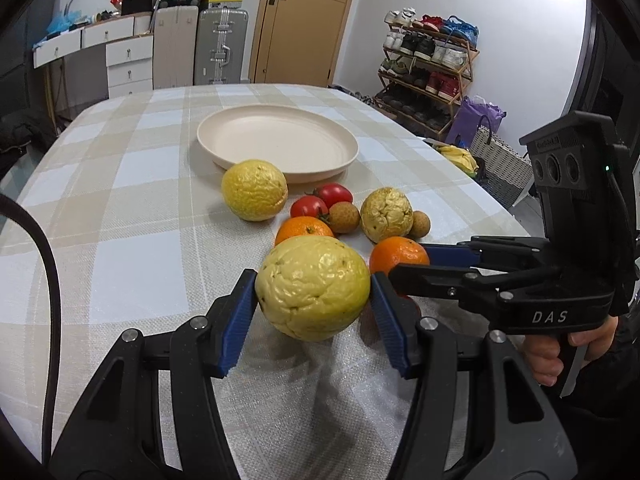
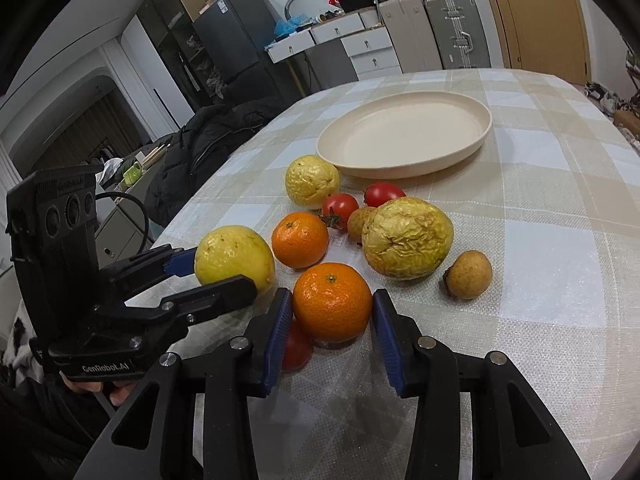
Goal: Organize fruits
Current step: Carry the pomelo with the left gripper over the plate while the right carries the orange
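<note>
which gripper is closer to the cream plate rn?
Roughly level, neither clearly nearer. Left gripper clamps a yellow fruit, right gripper an orange; both sit on the near side of the fruit pile, short of the plate.

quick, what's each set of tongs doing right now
left tongs: closed on the yellow wrinkled fruit, pads on both its sides.
right tongs: closed on the orange.

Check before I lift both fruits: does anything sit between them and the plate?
Yes. Another orange, two tomatoes, a lychee and two wrinkled yellow fruits lie between the gripped yellow fruit and orange and the plate.
</note>
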The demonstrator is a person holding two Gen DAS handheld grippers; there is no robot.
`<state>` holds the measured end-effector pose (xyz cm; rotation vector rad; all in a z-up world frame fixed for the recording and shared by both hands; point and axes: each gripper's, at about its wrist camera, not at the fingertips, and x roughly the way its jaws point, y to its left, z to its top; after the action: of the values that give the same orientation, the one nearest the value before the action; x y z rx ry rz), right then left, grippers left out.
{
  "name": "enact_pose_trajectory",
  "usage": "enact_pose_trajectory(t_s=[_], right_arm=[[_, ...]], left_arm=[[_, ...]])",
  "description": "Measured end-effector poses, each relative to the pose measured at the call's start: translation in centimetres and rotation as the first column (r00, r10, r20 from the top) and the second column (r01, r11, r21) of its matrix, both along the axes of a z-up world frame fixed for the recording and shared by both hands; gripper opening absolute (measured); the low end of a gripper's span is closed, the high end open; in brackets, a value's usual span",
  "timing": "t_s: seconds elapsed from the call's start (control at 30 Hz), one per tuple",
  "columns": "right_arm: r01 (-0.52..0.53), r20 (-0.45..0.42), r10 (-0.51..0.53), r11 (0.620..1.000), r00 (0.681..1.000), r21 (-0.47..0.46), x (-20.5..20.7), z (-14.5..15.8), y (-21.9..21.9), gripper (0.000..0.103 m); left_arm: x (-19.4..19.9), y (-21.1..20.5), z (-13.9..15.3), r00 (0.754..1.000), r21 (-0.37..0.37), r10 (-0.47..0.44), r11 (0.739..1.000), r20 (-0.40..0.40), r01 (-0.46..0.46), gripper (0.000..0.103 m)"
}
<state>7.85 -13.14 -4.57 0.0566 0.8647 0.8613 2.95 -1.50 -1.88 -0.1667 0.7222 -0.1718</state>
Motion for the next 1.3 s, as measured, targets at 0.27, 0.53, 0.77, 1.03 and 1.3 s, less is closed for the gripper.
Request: enact_pose_trajectory(t_s=[0.27,0.53,0.77,1.03,1.3], right_arm=[[0.004,0.059,-0.005,1.000,0.998,0.021,-0.2,1.1,-0.6,0.042],[0.043,0.132,-0.049,0.998,0.990,0.050,-0.2,2.6,-2.0,0.042],[0.093,0.189,-0.106,0.993,0.976,0.078,0.5,3.7,-3.1,0.042],[0.114,0.194,-0.131,0.989,0.972,0.099,2.0,4.9,-3.7,0.042],[0.126,0.197,-0.146,0.986,0.969,0.113,3.0,5.7,-3.6,0.042]], left_arm=[[-0.9,0.5,1.4,0.997,0.022,0.042,0.999,0.061,-0.044,0.054],[-1.2,0.7,2.3,0.994,0.035,0.062,0.997,0.094,-0.066,0.054],[-1.1,1.4,3.5,0.987,0.033,0.095,0.994,0.128,-0.100,0.054],[-0.3,1.9,4.8,0.980,0.046,0.122,0.990,0.157,-0.131,0.054],[1.2,2.6,5.9,0.973,0.055,0.144,0.986,0.179,-0.156,0.054]])
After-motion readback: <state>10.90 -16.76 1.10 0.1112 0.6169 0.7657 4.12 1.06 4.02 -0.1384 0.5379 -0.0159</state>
